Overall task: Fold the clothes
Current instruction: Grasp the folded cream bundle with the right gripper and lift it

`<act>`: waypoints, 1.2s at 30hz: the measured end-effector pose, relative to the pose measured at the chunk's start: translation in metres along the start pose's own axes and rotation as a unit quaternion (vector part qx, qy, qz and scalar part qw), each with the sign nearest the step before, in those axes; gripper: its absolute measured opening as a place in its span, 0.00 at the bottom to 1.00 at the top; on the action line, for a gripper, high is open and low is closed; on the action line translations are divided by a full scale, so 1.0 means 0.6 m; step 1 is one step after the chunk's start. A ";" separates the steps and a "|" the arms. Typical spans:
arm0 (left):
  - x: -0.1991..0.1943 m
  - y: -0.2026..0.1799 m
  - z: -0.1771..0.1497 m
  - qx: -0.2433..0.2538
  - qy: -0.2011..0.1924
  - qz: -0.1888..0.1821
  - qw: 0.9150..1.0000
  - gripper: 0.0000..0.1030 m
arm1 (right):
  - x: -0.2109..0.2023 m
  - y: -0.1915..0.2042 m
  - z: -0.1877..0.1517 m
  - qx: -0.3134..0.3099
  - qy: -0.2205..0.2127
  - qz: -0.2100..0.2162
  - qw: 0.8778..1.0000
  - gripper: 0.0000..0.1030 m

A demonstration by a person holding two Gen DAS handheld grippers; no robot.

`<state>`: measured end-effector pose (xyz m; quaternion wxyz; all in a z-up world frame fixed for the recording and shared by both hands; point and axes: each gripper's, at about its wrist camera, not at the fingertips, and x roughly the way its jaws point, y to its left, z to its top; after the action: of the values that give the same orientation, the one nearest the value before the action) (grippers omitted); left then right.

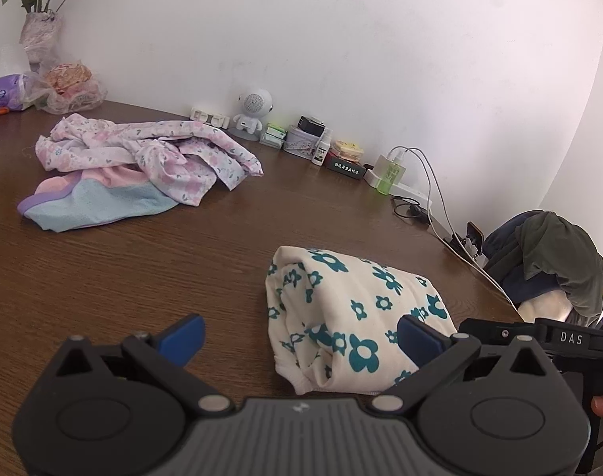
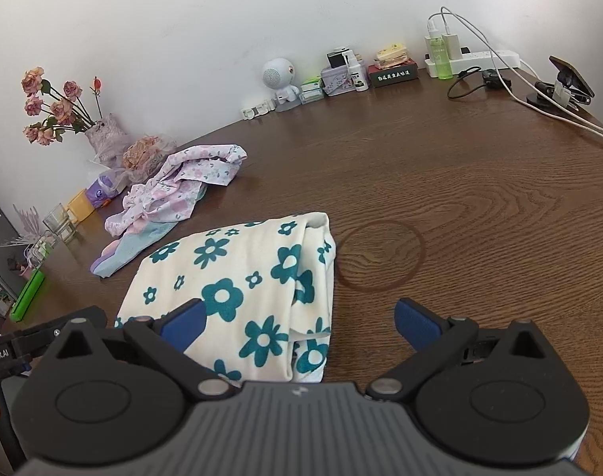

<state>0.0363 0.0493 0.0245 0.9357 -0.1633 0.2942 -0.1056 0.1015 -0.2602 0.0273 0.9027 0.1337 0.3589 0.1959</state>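
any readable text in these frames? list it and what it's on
"DAS": on the right gripper body, seen from the left wrist view.
"enRobot.AI", start cut off: on the left gripper body, seen from the right wrist view.
Dark box by the wall: pale characters, too small to read.
Bottles and tins: labels blurred.

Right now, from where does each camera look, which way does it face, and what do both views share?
Left wrist: sits on the left hand-held gripper, open, facing the wall across the table; a fingertip shows at the right edge.
Right wrist: sits on the right hand-held gripper, open, facing the same wall; a fingertip shows at the left edge.
Shared: the folded flowered cloth, the unfolded clothes pile and the white speaker figure.
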 end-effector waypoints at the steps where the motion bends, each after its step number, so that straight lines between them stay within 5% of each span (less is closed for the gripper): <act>1: 0.005 0.001 0.003 -0.003 0.002 0.001 1.000 1.00 | 0.003 -0.003 0.002 0.002 0.000 0.000 1.000 1.00; 21: 0.108 0.037 0.040 -0.042 0.066 -0.021 0.997 0.99 | 0.068 -0.041 0.019 0.029 0.025 0.018 0.999 1.00; 30: 0.126 0.041 0.041 -0.053 0.092 -0.055 0.993 0.75 | 0.077 -0.030 0.015 0.016 0.026 0.050 0.998 0.97; 32: 0.128 0.043 0.041 -0.056 0.096 -0.065 0.992 0.68 | 0.078 -0.027 0.014 0.017 0.025 0.053 0.998 0.86; 36: 0.133 0.049 0.039 -0.075 0.100 -0.082 0.989 0.57 | 0.080 -0.031 0.013 0.032 0.028 0.072 0.996 0.77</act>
<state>0.1173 0.0589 -0.0098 0.8748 -0.2449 0.3793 -0.1755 0.1434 -0.2560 -0.0028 0.8711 0.1828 0.3796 0.2524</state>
